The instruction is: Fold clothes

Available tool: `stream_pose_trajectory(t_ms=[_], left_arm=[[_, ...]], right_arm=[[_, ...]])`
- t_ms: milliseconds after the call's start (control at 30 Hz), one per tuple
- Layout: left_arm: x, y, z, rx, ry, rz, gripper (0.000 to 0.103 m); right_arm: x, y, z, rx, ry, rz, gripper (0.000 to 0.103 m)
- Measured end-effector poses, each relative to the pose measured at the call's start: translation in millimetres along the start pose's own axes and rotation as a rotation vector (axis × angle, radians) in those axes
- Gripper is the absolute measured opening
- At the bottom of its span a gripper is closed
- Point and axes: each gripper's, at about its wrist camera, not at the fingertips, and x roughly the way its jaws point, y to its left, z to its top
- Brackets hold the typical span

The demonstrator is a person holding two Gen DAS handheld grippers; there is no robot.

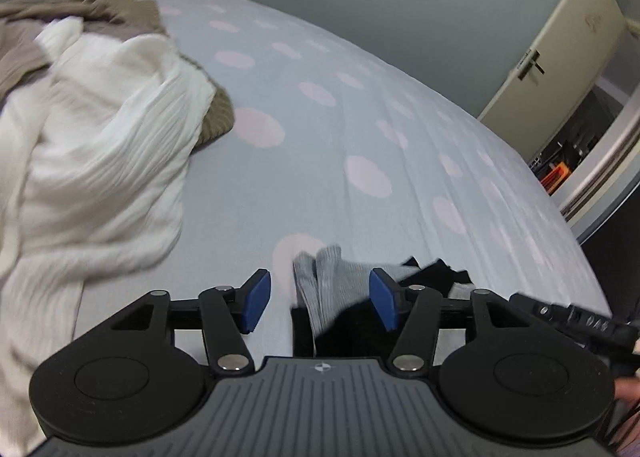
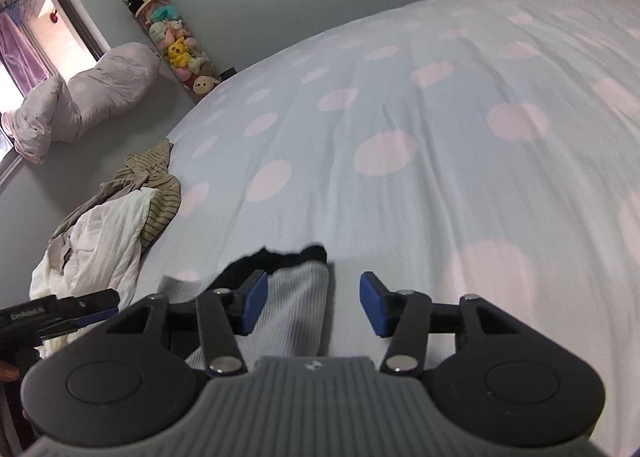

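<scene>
A folded grey ribbed garment (image 1: 336,285) with a black garment (image 1: 432,277) beside it lies on the bed just past my left gripper (image 1: 320,297), which is open; its blue pads stand apart above the cloth and grip nothing. The right wrist view shows the same grey garment (image 2: 296,297) with the black cloth (image 2: 276,257) at its far edge. It lies under the left finger of my right gripper (image 2: 314,301), which is open and empty. Each gripper shows at the edge of the other's view.
A pile of clothes, a white ribbed garment (image 1: 100,137) over a brown knit one (image 1: 216,113), sits on the left of the spotted bed cover (image 1: 360,137). A door (image 1: 560,49) stands beyond the bed. A tube of plush toys (image 2: 176,45) and a bundled duvet (image 2: 88,93) are by the wall.
</scene>
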Motion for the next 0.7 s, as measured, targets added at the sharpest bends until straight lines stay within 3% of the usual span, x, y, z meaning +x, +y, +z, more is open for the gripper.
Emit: stream_pose_trajectory(t_ms=[300,600,700], left_arm=[[6.3,-8.9,-35.5,-0.05,0.155,0.063,0.059],[35.9,7.1,-32.5,-0.113,0.12,-0.026,0.057],[46.1,10.5,-28.3,-0.108,0.106,-0.052,0.052]], right_arm=[[-3.1,4.5,-29.6,0.04,0.034,0.035,0.053],[21.3,-1.4,-37.9,0.063,0.103,0.064,0.054],[28.3,-1.6,-35.8,0.05,0.11,0.084,0.055]])
